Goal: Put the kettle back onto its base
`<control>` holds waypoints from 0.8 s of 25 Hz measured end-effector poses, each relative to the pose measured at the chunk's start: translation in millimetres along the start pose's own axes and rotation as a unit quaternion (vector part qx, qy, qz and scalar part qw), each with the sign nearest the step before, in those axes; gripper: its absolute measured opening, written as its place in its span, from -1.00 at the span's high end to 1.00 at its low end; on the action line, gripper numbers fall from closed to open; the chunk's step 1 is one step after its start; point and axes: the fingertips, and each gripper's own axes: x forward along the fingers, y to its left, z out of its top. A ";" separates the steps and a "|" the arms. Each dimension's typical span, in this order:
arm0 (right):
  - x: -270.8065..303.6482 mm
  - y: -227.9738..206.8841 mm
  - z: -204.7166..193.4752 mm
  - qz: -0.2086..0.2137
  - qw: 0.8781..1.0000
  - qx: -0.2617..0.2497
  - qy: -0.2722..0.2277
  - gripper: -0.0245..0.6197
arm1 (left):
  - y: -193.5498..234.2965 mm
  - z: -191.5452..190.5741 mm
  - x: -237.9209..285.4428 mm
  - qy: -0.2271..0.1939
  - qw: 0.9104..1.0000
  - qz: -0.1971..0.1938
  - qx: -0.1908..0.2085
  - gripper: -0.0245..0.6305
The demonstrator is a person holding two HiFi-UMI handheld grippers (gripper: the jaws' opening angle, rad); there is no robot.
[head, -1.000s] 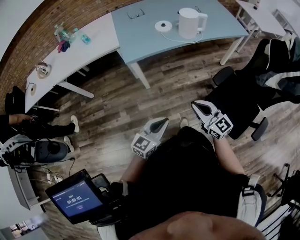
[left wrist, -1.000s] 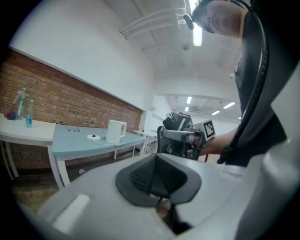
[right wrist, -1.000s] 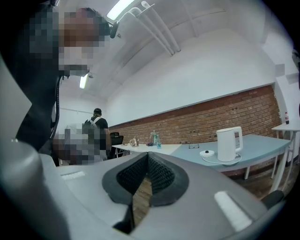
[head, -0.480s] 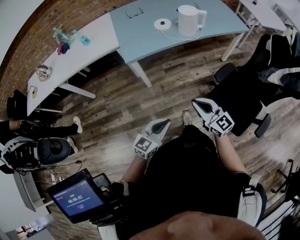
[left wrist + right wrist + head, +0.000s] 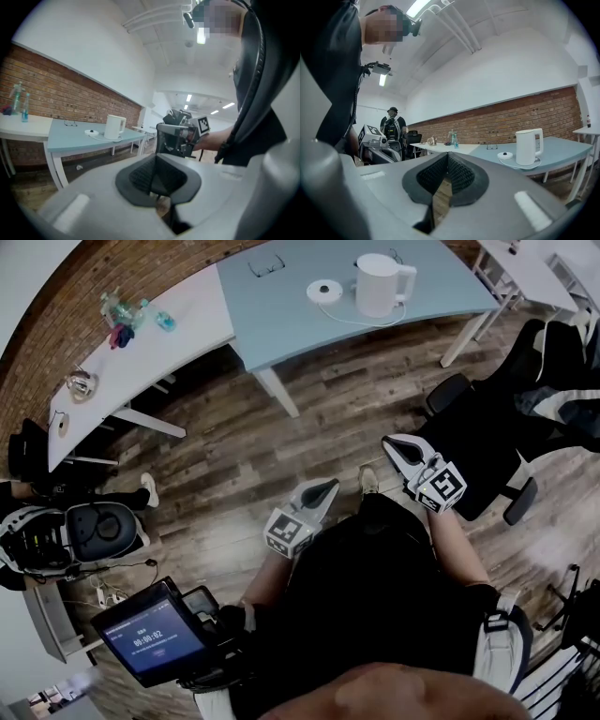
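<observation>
Head view: kettle (image 5: 380,285) upright on the pale blue bench (image 5: 281,324), 12 o'clock of frame, off its base (image 5: 325,291). The base lies flat just beside it, at the kettle's 9 o'clock, not touching. White cord (image 5: 352,320) curves along the bench in front of the kettle. Glasses (image 5: 269,265) further out, 10 o'clock of the base. Left claw (image 5: 328,485) and right claw (image 5: 392,446) are well apart from the bench, over the wood floor (image 5: 234,456). Both claws pressed together, nothing between the pads. Black chair (image 5: 478,446) at 3 o'clock of the right claw.

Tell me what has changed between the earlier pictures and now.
Almost nothing: only the count on the tablet screen went up. The left gripper and right gripper stay shut and empty near the body; the kettle still stands on the table beside its base.
</observation>
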 end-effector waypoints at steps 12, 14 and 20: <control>41.5 -74.9 -1.0 0.014 1.000 -0.001 0.004 0.91 | 50.3 23.2 58.8 0.008 1.000 0.000 -0.017 0.92; 47.1 -85.4 -0.4 0.018 1.000 -0.001 0.002 0.91 | 58.6 27.2 67.8 0.007 1.000 0.005 -0.012 0.92; 67.7 -108.9 5.7 0.042 0.999 -0.013 -0.004 0.91 | 82.6 43.7 92.7 0.004 1.000 0.017 0.000 0.92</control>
